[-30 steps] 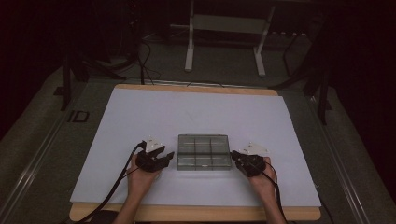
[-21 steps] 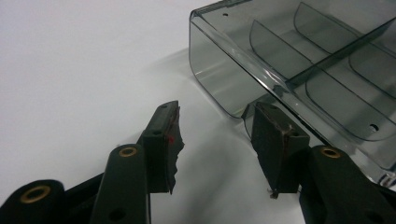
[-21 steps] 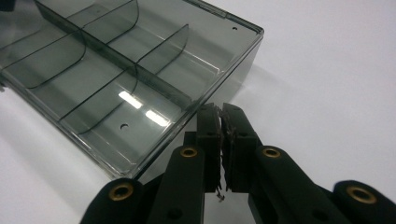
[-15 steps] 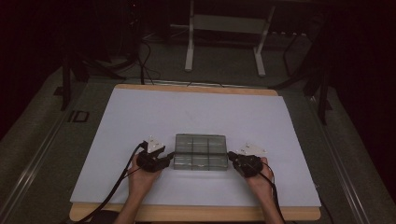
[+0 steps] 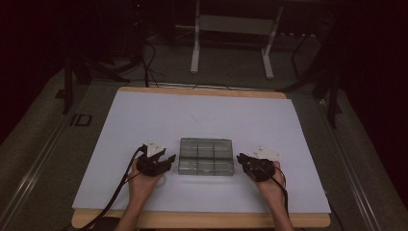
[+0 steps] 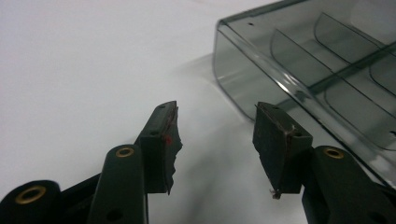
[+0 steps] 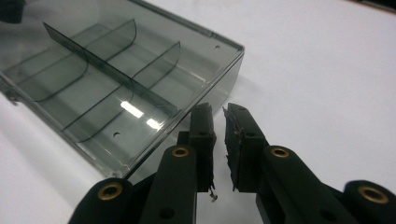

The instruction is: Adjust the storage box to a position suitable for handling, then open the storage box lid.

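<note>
A smoky clear plastic organiser box (image 5: pixel 206 142) with several empty compartments lies flat on the white table sheet (image 5: pixel 202 113). My left gripper (image 5: pixel 169 159) lies just off the box's left end, its jaws wide apart with nothing between them; in the left gripper view (image 6: pixel 215 114) the box wall (image 6: pixel 233 79) is a little beyond the fingertips. My right gripper (image 5: pixel 242 160) sits off the box's right end. Its jaws (image 7: pixel 219 109) have just been opening and stand a narrow gap apart, nothing between them, close to the box corner (image 7: pixel 224 74).
The sheet covers a wooden tabletop whose front edge (image 5: pixel 202 220) runs below the person's hands. Black cables (image 5: pixel 115 197) trail from both grippers toward the front. Beyond the table, a white stand (image 5: pixel 231 43) rises from a dark floor.
Half a second ago both grippers were up against the box ends; now each has drawn slightly away. The right jaws have parted a little. The box has barely moved.
</note>
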The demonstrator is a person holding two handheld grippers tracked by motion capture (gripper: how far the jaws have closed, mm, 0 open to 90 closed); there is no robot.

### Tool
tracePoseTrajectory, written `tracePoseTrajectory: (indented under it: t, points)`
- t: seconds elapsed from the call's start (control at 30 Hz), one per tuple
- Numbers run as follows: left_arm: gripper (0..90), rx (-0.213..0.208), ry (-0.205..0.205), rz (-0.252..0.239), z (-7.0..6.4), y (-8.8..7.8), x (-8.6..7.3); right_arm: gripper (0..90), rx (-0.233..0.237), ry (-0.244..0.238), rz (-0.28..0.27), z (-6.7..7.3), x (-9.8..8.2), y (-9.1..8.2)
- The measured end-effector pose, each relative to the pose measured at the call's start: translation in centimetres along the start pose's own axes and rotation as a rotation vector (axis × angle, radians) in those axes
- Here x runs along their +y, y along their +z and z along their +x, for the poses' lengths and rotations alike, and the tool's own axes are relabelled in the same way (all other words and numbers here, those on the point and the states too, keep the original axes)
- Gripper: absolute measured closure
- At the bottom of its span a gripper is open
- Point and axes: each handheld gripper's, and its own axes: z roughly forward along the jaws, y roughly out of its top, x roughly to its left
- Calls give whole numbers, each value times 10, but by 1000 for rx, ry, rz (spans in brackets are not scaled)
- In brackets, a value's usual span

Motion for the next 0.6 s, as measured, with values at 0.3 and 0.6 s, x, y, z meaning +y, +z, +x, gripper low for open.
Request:
tracePoseTrajectory:
  t: [0.3, 0.6]
  points:
    - [505, 19, -21, -15, 7, -4, -2, 787, 65, 23, -17, 0, 4, -20]
    - [501, 24, -12, -11, 5, -4, -3, 752, 92, 47, 13, 1, -6, -30]
